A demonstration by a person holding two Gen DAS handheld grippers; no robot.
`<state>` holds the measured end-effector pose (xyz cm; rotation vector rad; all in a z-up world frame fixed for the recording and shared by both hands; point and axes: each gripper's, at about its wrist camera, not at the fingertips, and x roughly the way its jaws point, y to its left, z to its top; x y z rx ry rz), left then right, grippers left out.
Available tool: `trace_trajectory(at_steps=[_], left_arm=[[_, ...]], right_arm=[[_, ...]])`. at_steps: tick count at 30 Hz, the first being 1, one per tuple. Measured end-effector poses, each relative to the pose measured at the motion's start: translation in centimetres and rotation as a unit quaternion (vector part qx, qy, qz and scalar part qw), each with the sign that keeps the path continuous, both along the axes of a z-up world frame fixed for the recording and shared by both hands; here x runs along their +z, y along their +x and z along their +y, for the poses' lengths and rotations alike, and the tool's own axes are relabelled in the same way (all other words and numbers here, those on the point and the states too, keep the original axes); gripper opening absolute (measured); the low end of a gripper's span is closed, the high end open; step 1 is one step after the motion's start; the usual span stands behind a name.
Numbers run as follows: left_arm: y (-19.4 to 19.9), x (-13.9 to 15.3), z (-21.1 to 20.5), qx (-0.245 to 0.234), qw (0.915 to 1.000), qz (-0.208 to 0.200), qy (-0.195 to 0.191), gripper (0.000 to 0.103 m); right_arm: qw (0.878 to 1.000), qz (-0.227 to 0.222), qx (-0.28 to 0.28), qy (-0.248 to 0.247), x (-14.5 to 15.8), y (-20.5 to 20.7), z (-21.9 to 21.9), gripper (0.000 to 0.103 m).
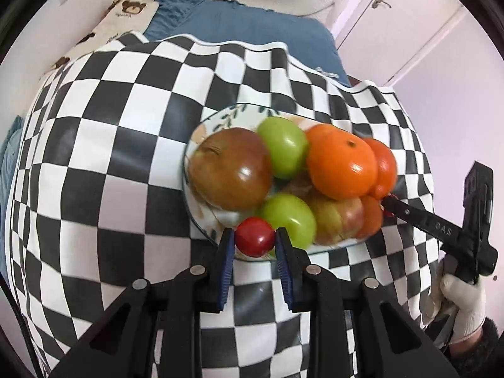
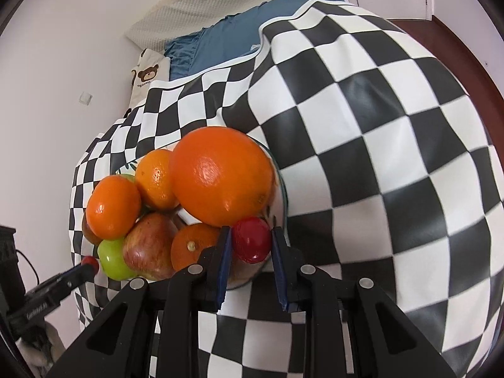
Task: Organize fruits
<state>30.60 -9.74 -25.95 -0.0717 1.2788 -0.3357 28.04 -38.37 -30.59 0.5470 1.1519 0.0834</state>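
A patterned plate [image 1: 217,119] on the checkered cloth holds a pile of fruit: a brown-red apple [image 1: 231,173], green fruits [image 1: 283,148], oranges [image 1: 341,165] and a red-yellow apple [image 1: 337,217]. My left gripper [image 1: 255,239] is shut on a small red fruit [image 1: 255,236] at the plate's near edge. My right gripper [image 2: 250,244] is shut on another small red fruit [image 2: 252,239] at the plate's edge [image 2: 283,195], beside a large orange [image 2: 222,174]. The right gripper also shows in the left wrist view [image 1: 389,204]; the left gripper shows in the right wrist view [image 2: 89,264].
The black-and-white checkered cloth [image 1: 110,173] covers the table and hangs wrinkled at the far edge. Behind it lies a bed with a blue sheet [image 1: 252,25] and a bear-print pillow [image 1: 129,9]. A white door [image 1: 409,15] stands at the far right.
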Motion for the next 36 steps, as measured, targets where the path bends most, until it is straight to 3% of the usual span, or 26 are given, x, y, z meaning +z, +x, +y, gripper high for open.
trace_trajectory(at_steps=[8, 12, 14, 15, 16, 17, 19, 20, 22, 29, 31, 36], left_arm=[[1.3, -0.6, 0.1, 0.009, 0.9996, 0.025, -0.004, 0.026], [1.6, -0.7, 0.5, 0.028, 0.999, 0.034, 0.002, 0.036], [1.7, -0.8, 0.8, 0.035, 0.9986, 0.039, 0.002, 0.05], [1.7, -0.8, 0.9, 0.037, 0.9985, 0.039, 0.001, 0.054], [1.7, -0.8, 1.0, 0.04, 0.9985, 0.038, 0.003, 0.066], [1.7, -0.7, 1.2, 0.042, 0.9985, 0.035, 0.005, 0.075], [1.5, -0.1, 1.4, 0.041, 0.9987, 0.025, 0.019, 0.083], [1.3, 0.2, 1.4, 0.04, 0.9987, 0.018, 0.028, 0.087], [0.9, 0.9, 1.4, 0.035, 0.9982, 0.003, 0.048, 0.092], [-1.9, 2.8, 0.2, 0.025, 0.9894, -0.044, 0.136, 0.096], [-2.9, 3.2, -0.4, 0.017, 0.9876, -0.047, 0.149, 0.096], [-5.3, 5.7, -1.2, 0.01, 0.9895, -0.056, 0.133, 0.096]], right_arm=[[1.0, 0.013, 0.001, 0.016, -0.4, 0.9, -0.3, 0.028], [0.999, 0.022, -0.013, 0.049, -1.1, 0.8, -1.2, 0.034], [0.998, 0.024, -0.017, 0.059, -1.5, 0.7, -1.5, 0.036], [0.997, 0.025, -0.018, 0.064, -1.6, 0.7, -1.6, 0.042], [0.997, 0.025, -0.02, 0.071, -1.8, 0.7, -1.7, 0.056], [0.997, 0.023, -0.025, 0.075, -1.7, 0.6, -1.8, 0.062], [0.997, 0.019, -0.031, 0.074, -1.5, 0.4, -2.1, 0.068], [0.997, 0.023, -0.032, 0.065, -1.2, 0.4, -2.1, 0.071], [0.998, 0.028, -0.036, 0.033, -0.3, 0.1, -1.8, 0.092], [0.99, 0.032, -0.002, -0.138, 4.4, -1.9, 2.3, 0.096], [0.988, 0.03, -0.003, -0.151, 5.3, -2.6, 3.0, 0.096], [0.989, 0.027, -0.008, -0.145, 7.7, -5.0, 4.2, 0.096]])
